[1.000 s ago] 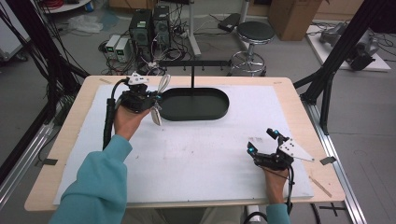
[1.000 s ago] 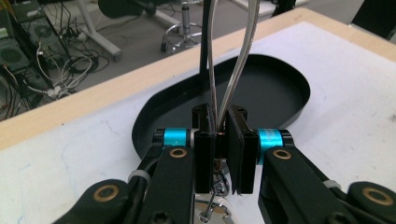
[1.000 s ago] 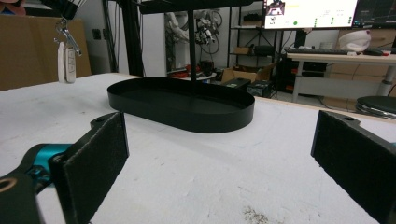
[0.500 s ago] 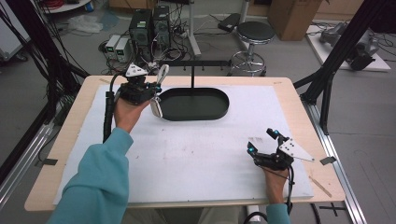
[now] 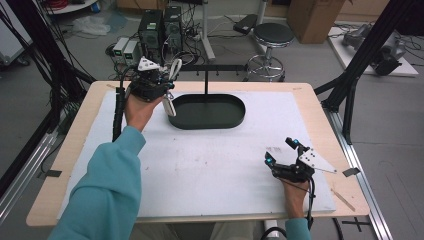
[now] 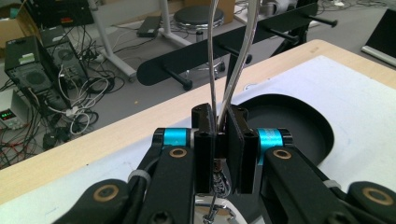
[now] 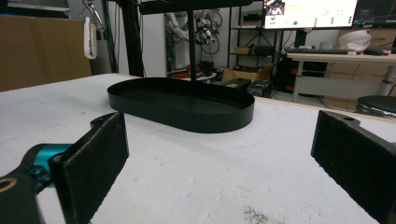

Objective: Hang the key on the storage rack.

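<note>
My left gripper (image 5: 166, 91) is shut on a metal utensil (image 5: 170, 106) with a wire loop handle, held above the table's back left. Its two silver wires (image 6: 212, 56) rise from between the closed jaws, and its pale end hangs beside the left end of a black oval tray (image 5: 207, 125). A post (image 5: 206, 82) rises from the tray to a black crossbar (image 5: 220, 67) with pegs (image 6: 187, 86). My right gripper (image 5: 280, 151) rests open on the white mat at the front right, with nothing between its pads (image 7: 100, 154). It faces the tray (image 7: 187, 119), and the utensil (image 7: 89, 32) hangs far off.
A white mat (image 5: 210, 170) covers most of the wooden table (image 5: 70, 150). Behind the table stand computer boxes (image 5: 160, 25) with cables and a round stool (image 5: 272, 35). Black frame struts (image 5: 350, 85) rise at the right edge. A tape strip (image 5: 351, 171) lies near the right gripper.
The left gripper has carried the utensil up and towards the back of the table, closer to the crossbar's left end. The right gripper has stayed put.
</note>
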Tool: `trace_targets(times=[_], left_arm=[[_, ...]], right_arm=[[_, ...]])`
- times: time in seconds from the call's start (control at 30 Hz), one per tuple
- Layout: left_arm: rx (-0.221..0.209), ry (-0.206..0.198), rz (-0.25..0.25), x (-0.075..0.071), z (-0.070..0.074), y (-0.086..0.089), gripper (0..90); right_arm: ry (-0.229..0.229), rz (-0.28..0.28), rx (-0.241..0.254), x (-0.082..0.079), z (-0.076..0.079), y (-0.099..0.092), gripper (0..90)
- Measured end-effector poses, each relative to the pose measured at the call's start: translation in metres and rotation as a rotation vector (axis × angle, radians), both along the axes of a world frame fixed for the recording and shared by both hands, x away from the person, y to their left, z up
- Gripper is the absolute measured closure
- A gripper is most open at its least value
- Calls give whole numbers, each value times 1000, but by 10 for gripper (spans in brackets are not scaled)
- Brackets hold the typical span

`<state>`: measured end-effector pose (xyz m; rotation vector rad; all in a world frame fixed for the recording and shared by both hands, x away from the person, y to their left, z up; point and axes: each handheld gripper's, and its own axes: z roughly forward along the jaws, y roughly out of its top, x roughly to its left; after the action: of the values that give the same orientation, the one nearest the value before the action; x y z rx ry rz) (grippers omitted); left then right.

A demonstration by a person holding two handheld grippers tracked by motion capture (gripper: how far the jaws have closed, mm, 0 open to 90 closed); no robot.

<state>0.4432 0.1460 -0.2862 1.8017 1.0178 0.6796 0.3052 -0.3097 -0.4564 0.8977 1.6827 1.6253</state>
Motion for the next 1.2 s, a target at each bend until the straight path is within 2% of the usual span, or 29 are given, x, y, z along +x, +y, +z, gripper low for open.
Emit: trace_targets(times=[0.27, 0.4, 0.5, 0.77, 1.13, 1.2], left_arm=[[42, 1, 36, 13, -14, -7, 817], [45, 4, 45, 17, -19, -9, 817], [58, 2, 66, 20, -29, -11, 817], [69, -13, 105, 22, -38, -12, 817], [88, -20, 116, 28, -46, -16, 817], [91, -25, 130, 29, -48, -17, 817]], right_arm=[[-4, 0, -4, 0, 0, 0, 34], [-4, 0, -4, 0, 0, 0, 34], [-1, 2, -3, 0, 0, 0, 34], [-4, -1, -2, 0, 0, 0, 34], [-4, -1, 1, 0, 0, 0, 34], [-4, 0, 1, 0, 0, 0, 35]])
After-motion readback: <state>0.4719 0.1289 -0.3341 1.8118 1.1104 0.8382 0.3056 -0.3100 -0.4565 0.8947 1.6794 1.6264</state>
